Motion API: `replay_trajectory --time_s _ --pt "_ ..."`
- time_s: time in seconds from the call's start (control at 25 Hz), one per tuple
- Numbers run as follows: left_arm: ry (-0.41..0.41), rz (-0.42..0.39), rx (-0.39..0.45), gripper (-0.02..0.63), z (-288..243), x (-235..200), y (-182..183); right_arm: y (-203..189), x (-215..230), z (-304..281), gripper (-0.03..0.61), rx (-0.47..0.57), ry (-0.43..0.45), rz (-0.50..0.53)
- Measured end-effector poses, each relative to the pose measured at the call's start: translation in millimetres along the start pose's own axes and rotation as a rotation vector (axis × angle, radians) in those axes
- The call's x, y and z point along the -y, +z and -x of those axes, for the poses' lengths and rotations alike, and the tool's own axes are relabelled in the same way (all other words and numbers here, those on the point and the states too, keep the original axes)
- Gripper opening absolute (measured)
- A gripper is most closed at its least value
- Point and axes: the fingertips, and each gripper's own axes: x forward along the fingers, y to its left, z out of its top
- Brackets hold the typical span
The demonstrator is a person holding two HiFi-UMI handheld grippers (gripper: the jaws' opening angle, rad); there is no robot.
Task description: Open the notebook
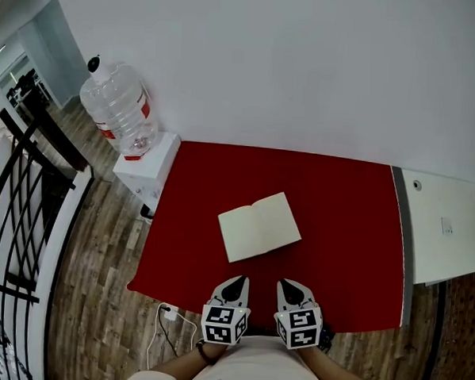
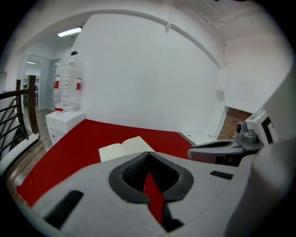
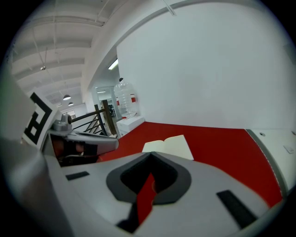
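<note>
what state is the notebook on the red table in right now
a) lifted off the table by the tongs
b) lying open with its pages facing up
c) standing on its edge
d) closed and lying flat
b: the notebook lies spread open on the red table, pale pages up, while the left tongs and right tongs sit apart from it by the near edge.

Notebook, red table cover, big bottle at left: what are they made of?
Notebook: paper, with matte cream pages and no glare.
Red table cover: probably cloth or felt, flat matte with no reflections; it could be a mat.
Bottle: clear plastic by the look, see-through, with glossy highlights and a ribbed wall.
</note>
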Motion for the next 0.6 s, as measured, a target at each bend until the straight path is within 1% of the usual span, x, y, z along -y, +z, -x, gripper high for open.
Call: replay_trajectory --time_s 0.6 --pt "-0.015 0.000 0.004 0.005 -6.2 -3.3 7.2 0.1 0.1 -7.0 0.006 -0.016 0.003 -0.009"
